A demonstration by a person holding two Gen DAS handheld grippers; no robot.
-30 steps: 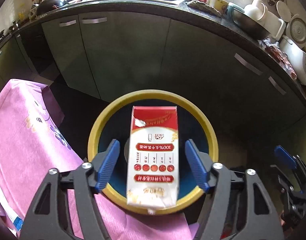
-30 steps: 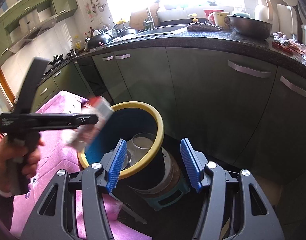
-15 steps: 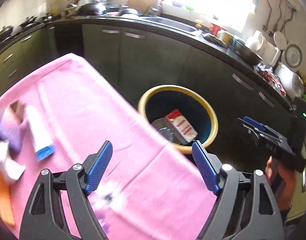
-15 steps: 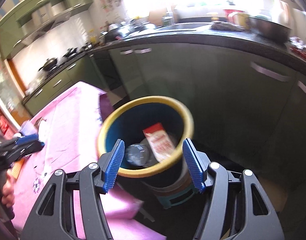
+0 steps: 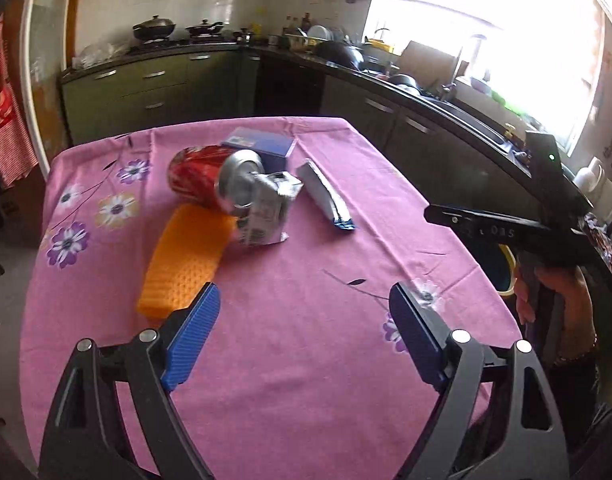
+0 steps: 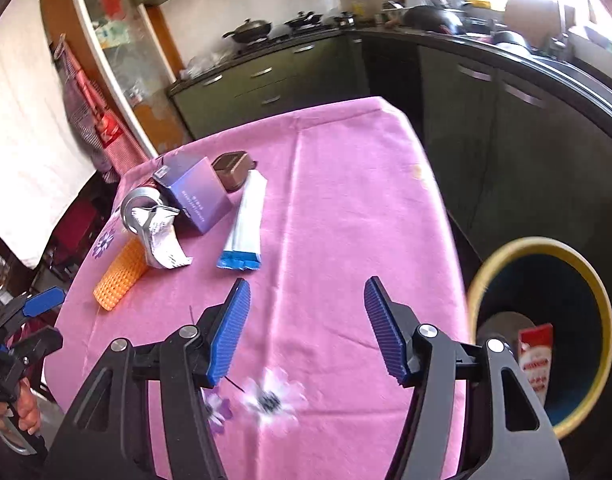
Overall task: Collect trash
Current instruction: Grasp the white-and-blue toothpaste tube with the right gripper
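Over the pink-clothed tabletop (image 5: 306, 360), the left gripper (image 5: 304, 312) is hanging with its jaws wide and just widened further, nothing between them. The right gripper (image 6: 306, 320) is gaping empty too, its jaws having just narrowed slightly. Ahead, a red can (image 5: 202, 180), crumpled carton (image 5: 266, 212), white tube (image 6: 246, 224) and purple box (image 6: 198, 196) are lying clustered. Beside the tabletop, the yellow-rimmed bin (image 6: 502, 256) is holding a red carton (image 6: 536, 356).

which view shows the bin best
The right wrist view: the bin shows its yellow rim, blue inside and the red-and-white carton lying in it. In the left wrist view only a sliver of its rim peeks out beyond the table edge, behind the right gripper's body.
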